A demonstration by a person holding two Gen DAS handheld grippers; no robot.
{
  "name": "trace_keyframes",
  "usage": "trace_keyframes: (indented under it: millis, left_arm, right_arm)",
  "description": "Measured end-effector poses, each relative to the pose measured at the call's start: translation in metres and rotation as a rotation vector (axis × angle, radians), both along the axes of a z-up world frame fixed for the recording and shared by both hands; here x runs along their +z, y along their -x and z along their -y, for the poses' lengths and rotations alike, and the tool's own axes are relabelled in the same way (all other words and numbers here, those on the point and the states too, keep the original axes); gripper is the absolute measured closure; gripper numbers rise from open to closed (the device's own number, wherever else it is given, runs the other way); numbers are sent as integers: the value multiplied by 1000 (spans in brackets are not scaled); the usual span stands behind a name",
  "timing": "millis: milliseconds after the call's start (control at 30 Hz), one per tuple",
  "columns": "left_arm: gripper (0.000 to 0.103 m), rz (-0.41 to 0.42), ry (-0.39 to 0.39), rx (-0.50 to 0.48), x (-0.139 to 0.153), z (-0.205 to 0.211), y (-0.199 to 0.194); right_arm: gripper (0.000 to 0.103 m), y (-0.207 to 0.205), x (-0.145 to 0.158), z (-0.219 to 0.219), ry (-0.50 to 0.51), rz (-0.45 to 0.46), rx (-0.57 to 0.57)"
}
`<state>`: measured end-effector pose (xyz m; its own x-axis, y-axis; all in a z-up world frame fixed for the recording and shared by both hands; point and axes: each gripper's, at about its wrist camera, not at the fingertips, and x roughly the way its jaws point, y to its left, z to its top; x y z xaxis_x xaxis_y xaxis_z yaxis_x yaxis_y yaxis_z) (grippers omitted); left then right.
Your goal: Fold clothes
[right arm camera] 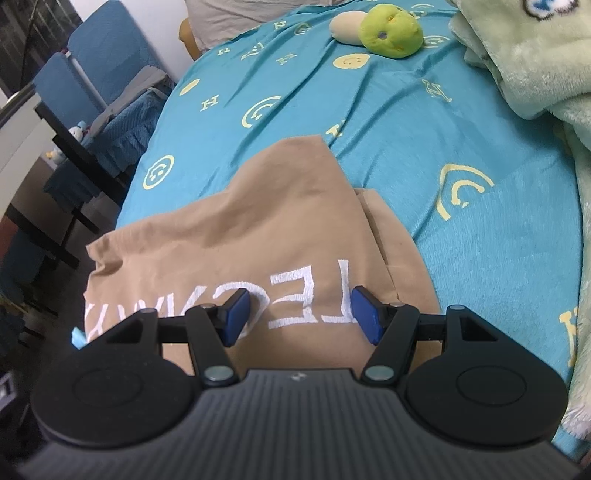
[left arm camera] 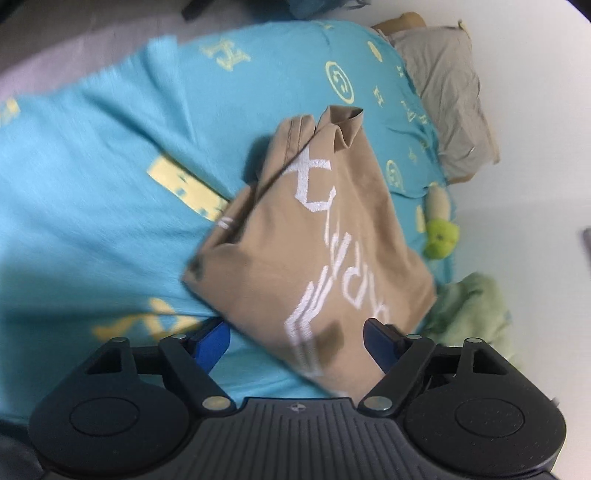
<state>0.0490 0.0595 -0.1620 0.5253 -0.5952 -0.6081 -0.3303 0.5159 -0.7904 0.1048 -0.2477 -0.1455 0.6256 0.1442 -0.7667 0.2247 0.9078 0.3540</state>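
Note:
A tan garment (left arm camera: 317, 240) with white embroidered letters lies folded into a rough rectangle on the turquoise bedsheet (left arm camera: 92, 155). My left gripper (left arm camera: 295, 338) is open just above its near edge, holding nothing. The same garment (right arm camera: 236, 236) fills the lower middle of the right wrist view, lettering upside down. My right gripper (right arm camera: 299, 314) is open over the lettering, blue pads (right arm camera: 364, 314) spread apart, empty.
A green and beige plush toy (right arm camera: 384, 31) lies at the far end of the bed. A pale green fleece blanket (right arm camera: 532, 62) is heaped on the right. A grey pillow (left arm camera: 447, 107) lies by the wall. Blue chairs (right arm camera: 103, 62) stand beside the bed's left edge.

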Motion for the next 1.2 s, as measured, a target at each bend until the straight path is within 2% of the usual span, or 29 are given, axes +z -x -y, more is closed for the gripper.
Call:
trace_keyframes:
  millis: [67,233,333,467,533,633,667,700,733,767,800,833,967,1067,1200]
  left_arm:
    - [25,38,49,20,-2,-1,-1]
    - [25,205,155,57,9,-4,6]
    - [25,166,114,51,3,1,4]
    - [32,77,93,74,-14,0,-4]
    - [36,66,80,96,-16,-1,-7]
    - [52,74,72,116,-16,-3,-9]
    - [62,82,66,120,-15,-3,-9]
    - [68,90,59,123,-14,-3,-9]
    - [69,102,55,123,-12,-2,-9]
    - [73,115,52,120,-10,-2,-9]
    - [75,129,44,117,-8,-1,-9]
    - [76,141,35,114,-5,1,-9]
    - [79,166,21,110,2,3,-8]
    - [80,171,27,115,3,2,-5]
    - [84,201,37,125,7,0,0]
  right_arm:
    - [39,0,0,1,-9,0,-7]
    - [39,-1,-1,5,-35,1,-31]
    - [39,-1,-1,7,-48,0,-45]
    - [39,-1,-2,9,-57,-3,-58]
    - [39,-1,-1,11,-58,0,-65]
    - [39,4,10,12,-59,29,-84]
    - [39,7,16,13,-73,48,-87]
    - [38,11,22,13,-104,75,-81]
    - [38,15,29,13,-143,100,-71]
    - [31,19,34,12,-185,119,-60]
    - [18,22,37,11,-232,132,-52]
    - [12,26,38,10,-286,137,-48]
    - [14,37,29,5,-526,96,-29]
    - [12,41,3,-4,-746,-6,-43]
    - [12,38,-32,-17,-935,-119,-80]
